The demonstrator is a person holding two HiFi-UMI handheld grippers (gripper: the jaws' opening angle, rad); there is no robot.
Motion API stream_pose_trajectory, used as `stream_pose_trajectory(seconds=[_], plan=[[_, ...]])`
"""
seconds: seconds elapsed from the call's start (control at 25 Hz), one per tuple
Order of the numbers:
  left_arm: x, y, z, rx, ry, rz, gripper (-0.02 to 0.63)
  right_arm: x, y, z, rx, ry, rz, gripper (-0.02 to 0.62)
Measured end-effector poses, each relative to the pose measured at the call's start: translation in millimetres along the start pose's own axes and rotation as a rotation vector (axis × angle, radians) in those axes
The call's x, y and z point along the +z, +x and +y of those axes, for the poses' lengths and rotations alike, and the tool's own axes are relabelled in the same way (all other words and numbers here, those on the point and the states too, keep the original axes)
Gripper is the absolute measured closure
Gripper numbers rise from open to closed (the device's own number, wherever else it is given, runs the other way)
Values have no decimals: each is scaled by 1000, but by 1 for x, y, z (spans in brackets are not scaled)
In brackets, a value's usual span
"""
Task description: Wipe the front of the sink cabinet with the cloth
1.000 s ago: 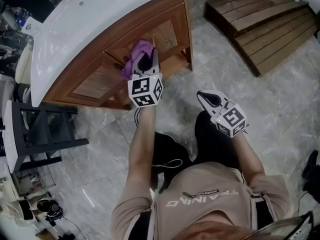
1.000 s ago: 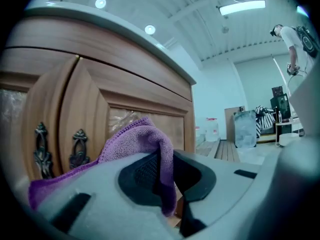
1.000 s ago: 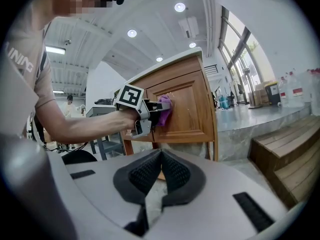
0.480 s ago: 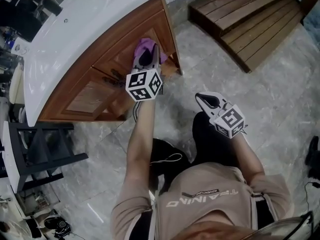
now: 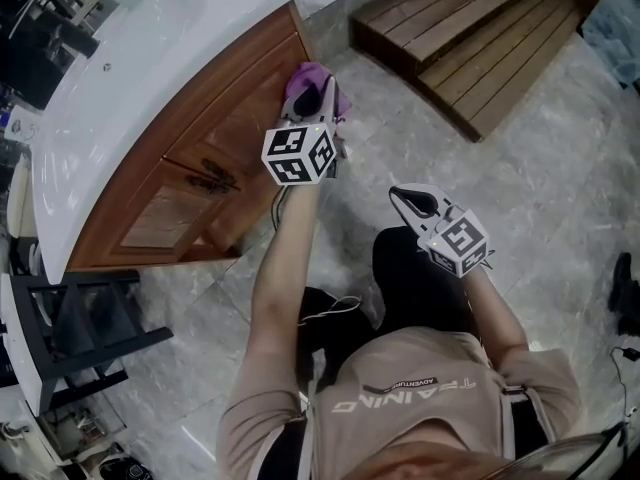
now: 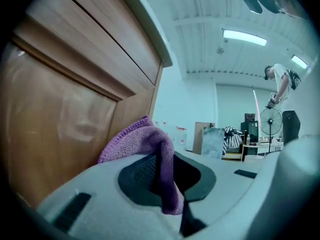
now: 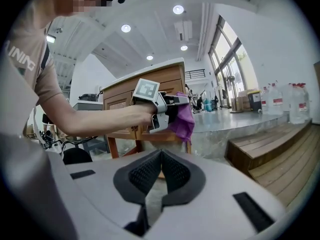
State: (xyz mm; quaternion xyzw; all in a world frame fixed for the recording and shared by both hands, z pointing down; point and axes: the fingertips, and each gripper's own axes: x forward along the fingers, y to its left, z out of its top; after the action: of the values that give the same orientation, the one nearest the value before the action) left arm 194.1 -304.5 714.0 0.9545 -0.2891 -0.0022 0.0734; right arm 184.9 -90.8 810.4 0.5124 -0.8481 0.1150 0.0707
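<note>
Grey marbled floor [image 5: 560, 198] all round. Left: sink cabinet [image 5: 170, 183], brown panelled doors under a white countertop [image 5: 120, 78], dark handles [image 5: 212, 176] where the doors meet. At the cabinet's right end: left gripper [image 5: 324, 93], jaws clenched on the purple cloth [image 5: 303, 76], with one fold pinched between the pads and the rest bunched up against the wood near the corner; contact looks likely. Right of that: right gripper [image 5: 405, 198], jaws pressed together on nothing, well apart from the cabinet, over a dark trouser leg [image 5: 420, 278]. Far right: wooden steps [image 5: 470, 38].

Judgement: wiping under way at the right edge of the front. To do it well:
- hold the pinch firm so the cloth cannot slip
- press the bunched part to the panel, not the hard jaw tips
- run long overlapping strokes leftward
- work round the handles and into the panel grooves
</note>
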Motion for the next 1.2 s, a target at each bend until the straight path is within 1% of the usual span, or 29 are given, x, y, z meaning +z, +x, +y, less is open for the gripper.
stream_pose_trajectory(seconds=[0.08,0.24,0.32,0.48,0.6,0.68,0.76,0.92,1.0,1.2], plan=[[-1,13,-11,-46,-5,21,569,0,-3,-5,-14,0,1,583],[-11,23,-40,-212,-37,95,569,-1,-7,-9,-29,6,5,583],[-12,19,-49,-259,-34,104,569,-4,-7,-10,-27,12,10,583],[-5,-7,-53,-266,-29,65,569,-5,-1,-3,8,13,13,583],[5,-43,-57,-249,-31,19,569,-6,3,2,34,11,14,584],[9,-77,-61,-224,-2,-1,569,-5,6,6,49,16,7,583],[11,-114,-58,-181,29,-5,569,-5,12,12,73,18,2,583],[11,-185,-40,-87,13,3,569,-6,24,29,122,12,13,584],[11,-222,-25,-2,8,-2,569,-5,31,39,159,6,24,583],[11,-320,24,292,17,-35,569,-1,56,69,279,-22,43,583]])
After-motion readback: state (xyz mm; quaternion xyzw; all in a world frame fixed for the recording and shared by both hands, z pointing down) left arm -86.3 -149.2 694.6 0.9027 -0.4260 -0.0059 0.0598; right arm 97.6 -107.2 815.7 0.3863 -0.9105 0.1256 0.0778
